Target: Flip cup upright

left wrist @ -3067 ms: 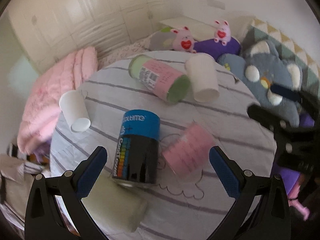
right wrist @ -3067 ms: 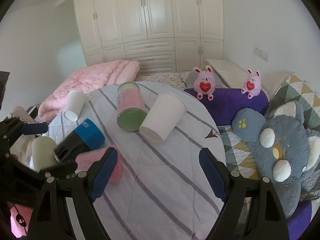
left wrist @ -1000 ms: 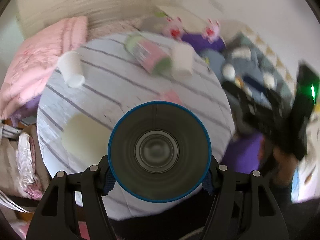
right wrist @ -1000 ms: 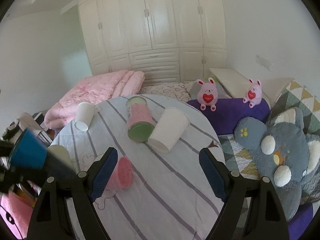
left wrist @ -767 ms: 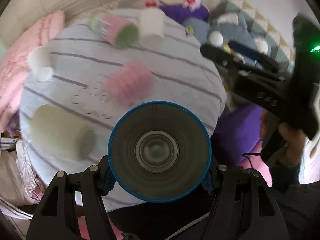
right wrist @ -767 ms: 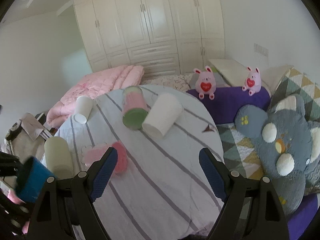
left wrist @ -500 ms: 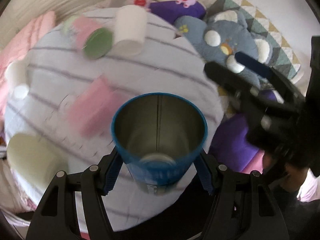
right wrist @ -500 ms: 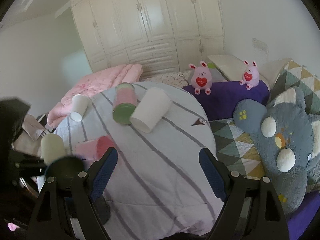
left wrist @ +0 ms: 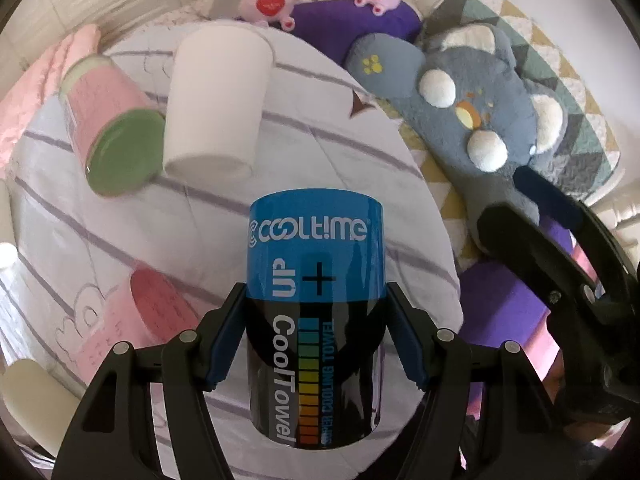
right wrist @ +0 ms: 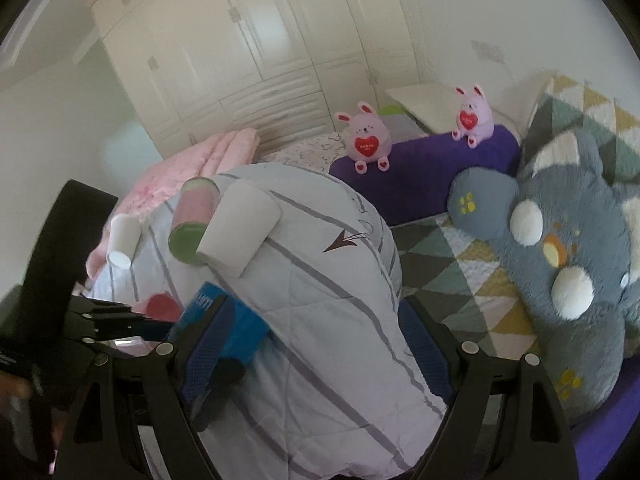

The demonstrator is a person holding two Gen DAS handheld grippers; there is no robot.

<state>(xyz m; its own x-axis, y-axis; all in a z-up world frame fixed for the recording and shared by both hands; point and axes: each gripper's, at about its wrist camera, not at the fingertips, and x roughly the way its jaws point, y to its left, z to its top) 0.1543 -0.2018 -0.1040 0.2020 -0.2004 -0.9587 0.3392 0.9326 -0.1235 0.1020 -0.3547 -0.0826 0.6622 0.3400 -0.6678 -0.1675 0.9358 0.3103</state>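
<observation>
My left hand-held gripper (left wrist: 316, 344) is clamped on the blue-and-black cup (left wrist: 315, 312), both pads pressed to its sides, holding it over the near edge of the striped tabletop (left wrist: 320, 152). My right hand-held gripper (right wrist: 316, 352) hangs wide apart, gripping nothing. Beyond lie a pink cup (left wrist: 132, 320), a white cup (left wrist: 216, 100) and a green-ended can (left wrist: 108, 128).

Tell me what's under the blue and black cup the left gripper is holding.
Around the blue and black cup, clamped in the left gripper, only the striped quilt shows. Its base is hidden, so whether it touches the quilt cannot be seen.
</observation>
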